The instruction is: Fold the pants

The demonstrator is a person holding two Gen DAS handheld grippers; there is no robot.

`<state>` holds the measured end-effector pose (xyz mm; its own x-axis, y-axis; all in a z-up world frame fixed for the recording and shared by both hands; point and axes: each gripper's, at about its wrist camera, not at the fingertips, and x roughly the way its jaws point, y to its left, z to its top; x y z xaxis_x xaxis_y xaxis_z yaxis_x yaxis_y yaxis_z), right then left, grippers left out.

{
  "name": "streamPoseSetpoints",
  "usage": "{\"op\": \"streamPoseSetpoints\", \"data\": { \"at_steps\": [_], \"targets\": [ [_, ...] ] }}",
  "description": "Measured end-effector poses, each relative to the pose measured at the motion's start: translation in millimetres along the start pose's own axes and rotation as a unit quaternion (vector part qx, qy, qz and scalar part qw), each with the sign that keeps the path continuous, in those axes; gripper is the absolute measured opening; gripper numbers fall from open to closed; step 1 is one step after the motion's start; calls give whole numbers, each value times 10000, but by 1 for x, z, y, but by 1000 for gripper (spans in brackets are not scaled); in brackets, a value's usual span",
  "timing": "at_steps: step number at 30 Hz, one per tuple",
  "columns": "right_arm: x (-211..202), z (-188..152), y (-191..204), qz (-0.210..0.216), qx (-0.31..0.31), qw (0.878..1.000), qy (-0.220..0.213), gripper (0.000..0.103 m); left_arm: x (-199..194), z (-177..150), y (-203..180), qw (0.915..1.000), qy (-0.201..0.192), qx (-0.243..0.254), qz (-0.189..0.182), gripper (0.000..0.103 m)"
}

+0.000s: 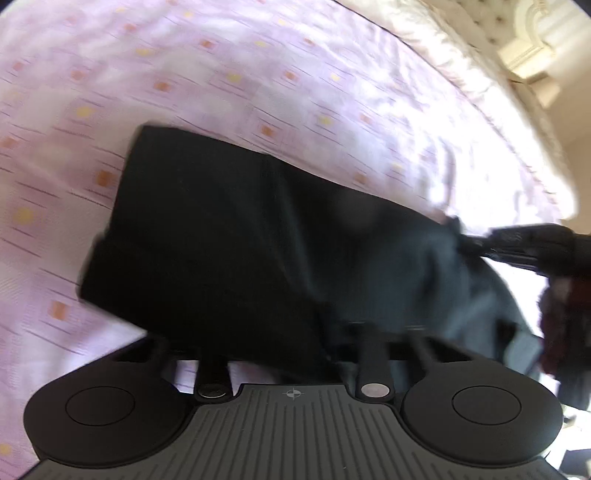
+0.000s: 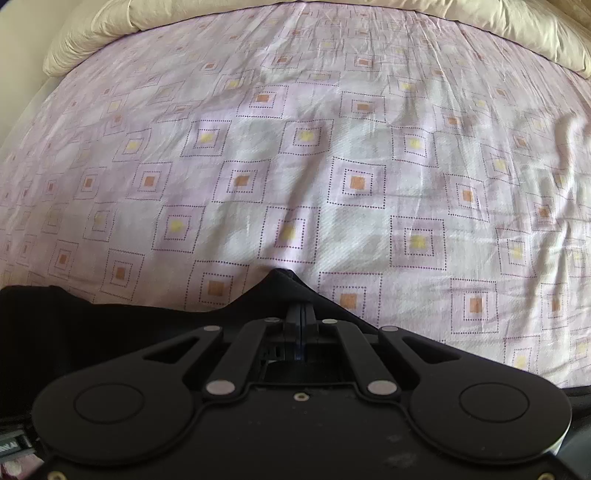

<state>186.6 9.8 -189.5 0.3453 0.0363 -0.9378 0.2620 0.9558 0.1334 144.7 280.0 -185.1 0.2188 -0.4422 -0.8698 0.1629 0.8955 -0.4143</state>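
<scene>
The black pants [image 1: 229,236] lie folded on the pink patterned bedsheet [image 1: 184,74] and drape over the front of my left gripper [image 1: 291,343], hiding its fingertips; the frame is blurred. My right gripper [image 2: 301,295] is shut on a pinched peak of the pants [image 2: 110,321], which stretch away to the left along the sheet [image 2: 332,147]. In the left wrist view the right gripper [image 1: 476,242] comes in from the right edge and grips the pants' lifted right end.
A cream quilted duvet [image 2: 480,33] is bunched along the far edge of the bed. It also shows in the left wrist view [image 1: 461,66] beside a cream wall. A dark red fuzzy sleeve [image 1: 561,321] is at the right edge.
</scene>
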Motion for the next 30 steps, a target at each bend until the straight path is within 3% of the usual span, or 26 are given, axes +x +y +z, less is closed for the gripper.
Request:
{"op": "streamPoseSetpoints", "data": {
  "at_steps": [4,7,11,16,23,27,30],
  "targets": [
    [-25,-13,0,34,144,9994,-314,10,-7,-2,-18,9978,-83,589,302,23],
    [-48,-37,0,358,263,9984,-342,11,-17,-2,-25,9964,-190,756,319,23],
    [-61,-85,5,503,263,9984,-68,11,-26,0,-35,9936,-339,1013,367,23],
    [-47,-134,11,358,166,9984,407,10,-35,1,-54,9889,-514,1327,428,23],
    [-36,-131,10,444,39,9981,430,0,-58,-11,-101,9772,-984,1833,424,23],
    [-34,-136,-7,838,166,9957,367,0,-71,-26,-150,9645,-1234,2302,381,23],
    [-33,-135,-17,1109,268,9926,413,0,-74,-38,-183,9596,-1300,2477,291,23]
  ]
}}
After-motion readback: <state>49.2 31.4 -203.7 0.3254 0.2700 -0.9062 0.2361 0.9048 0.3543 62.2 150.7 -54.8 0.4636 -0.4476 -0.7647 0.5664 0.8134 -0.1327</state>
